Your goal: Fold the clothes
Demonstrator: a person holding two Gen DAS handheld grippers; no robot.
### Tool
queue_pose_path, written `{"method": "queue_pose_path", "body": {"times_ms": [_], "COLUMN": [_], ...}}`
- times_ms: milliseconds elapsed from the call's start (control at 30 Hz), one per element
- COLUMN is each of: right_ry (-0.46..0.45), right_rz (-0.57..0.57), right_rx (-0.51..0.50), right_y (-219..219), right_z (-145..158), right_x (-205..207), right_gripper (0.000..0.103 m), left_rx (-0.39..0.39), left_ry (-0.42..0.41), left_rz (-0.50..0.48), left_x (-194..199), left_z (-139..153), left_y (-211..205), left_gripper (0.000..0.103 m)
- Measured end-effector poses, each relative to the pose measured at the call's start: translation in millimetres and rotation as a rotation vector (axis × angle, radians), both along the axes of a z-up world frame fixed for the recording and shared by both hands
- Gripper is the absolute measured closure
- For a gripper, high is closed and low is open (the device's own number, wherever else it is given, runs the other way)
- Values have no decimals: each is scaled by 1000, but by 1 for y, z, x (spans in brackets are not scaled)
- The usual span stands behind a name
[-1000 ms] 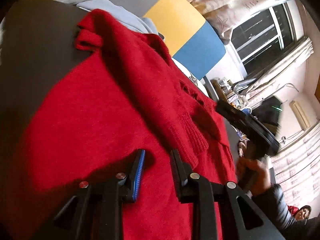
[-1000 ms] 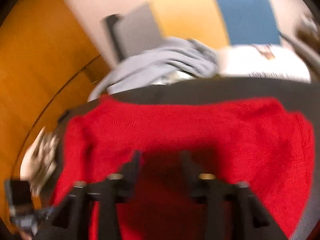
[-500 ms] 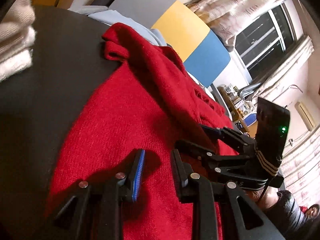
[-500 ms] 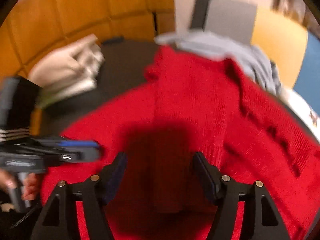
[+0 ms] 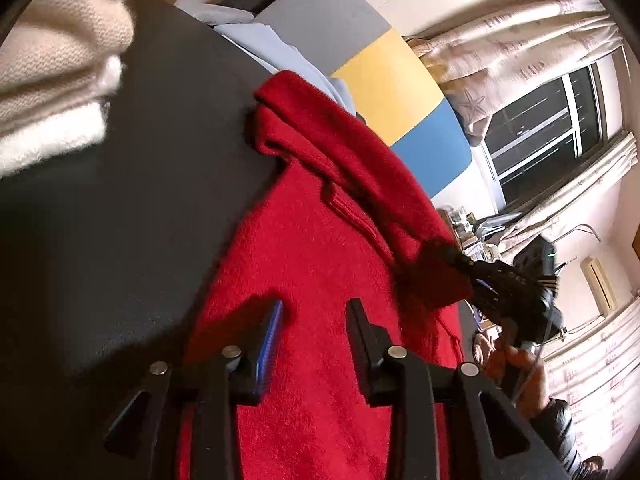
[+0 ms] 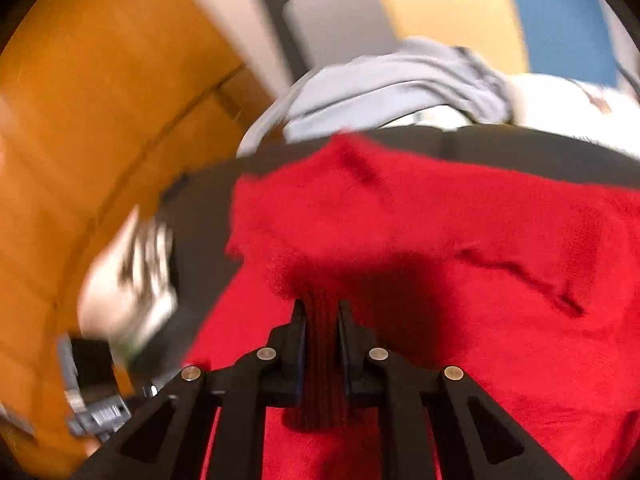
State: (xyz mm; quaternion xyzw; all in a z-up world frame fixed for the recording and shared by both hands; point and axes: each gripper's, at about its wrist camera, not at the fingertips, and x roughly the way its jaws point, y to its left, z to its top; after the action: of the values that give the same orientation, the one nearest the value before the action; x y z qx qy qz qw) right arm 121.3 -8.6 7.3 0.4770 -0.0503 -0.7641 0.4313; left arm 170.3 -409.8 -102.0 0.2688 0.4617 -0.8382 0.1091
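Since the frame half a second ago the right tongs (image 6: 322, 316) have closed on the ribbed cuff of the red sweater (image 5: 320, 264); before, their jaws stood wide apart above the knit. The sleeve is now lifted across the body.

Left wrist view, left to right: folded cream clothes (image 5: 52, 60) at 10 o'clock on the dark counter (image 5: 120, 208). Red sweater spread flat from centre to 6 o'clock, collar at 12 o'clock. Left tongs (image 5: 316, 320) open, jaws apart, nothing between them, hovering over the sweater body. Right tongs at 3 o'clock, sleeve end pinched, a hand (image 5: 520, 372) on the handle below.

Right wrist view: blurred. Pale blue garment (image 6: 384, 84) at 12 o'clock beyond the counter edge.
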Motion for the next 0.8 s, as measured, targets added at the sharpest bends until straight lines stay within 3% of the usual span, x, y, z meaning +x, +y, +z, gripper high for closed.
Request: {"method": "queue_pose_path", "body": {"times_ms": [100,167,433,500,567,667,733,800], "right_ry": [-65,-71,-55,19,62,129,188,199], "right_rz": [-118,-141,-77,-42,-13,21,25,0], "right_rx": [-36,-8,-80,-34,-3,43,106,195], "right_y": [28,34,31,32,31,28,22,14], "right_z": [-13,-25,-36,-30,-26,-21,-23,-29], "right_x": [-28,-37,-39,-29,-21,-11,-10,-17], "right_gripper": [89,89,84,73,45,36,37,76], "left_rx": [-10,-25,-55,-60,-65,-68,-63,-58], "left_ry": [-18,-19,-13,-10,-12,-10,-5,1], "left_rz": [-12,-23,-45,-45,-44,-49,-58,-66], "left_x": [2,3,3,0,-2,-4,-6,-9], "left_z": [-7,-9,-8,-7,-5,-4,-2,0], "left_y": [2,5,10,12,13,13,13,13], "left_gripper": [70,69,69,69,69,69,69,69]}}
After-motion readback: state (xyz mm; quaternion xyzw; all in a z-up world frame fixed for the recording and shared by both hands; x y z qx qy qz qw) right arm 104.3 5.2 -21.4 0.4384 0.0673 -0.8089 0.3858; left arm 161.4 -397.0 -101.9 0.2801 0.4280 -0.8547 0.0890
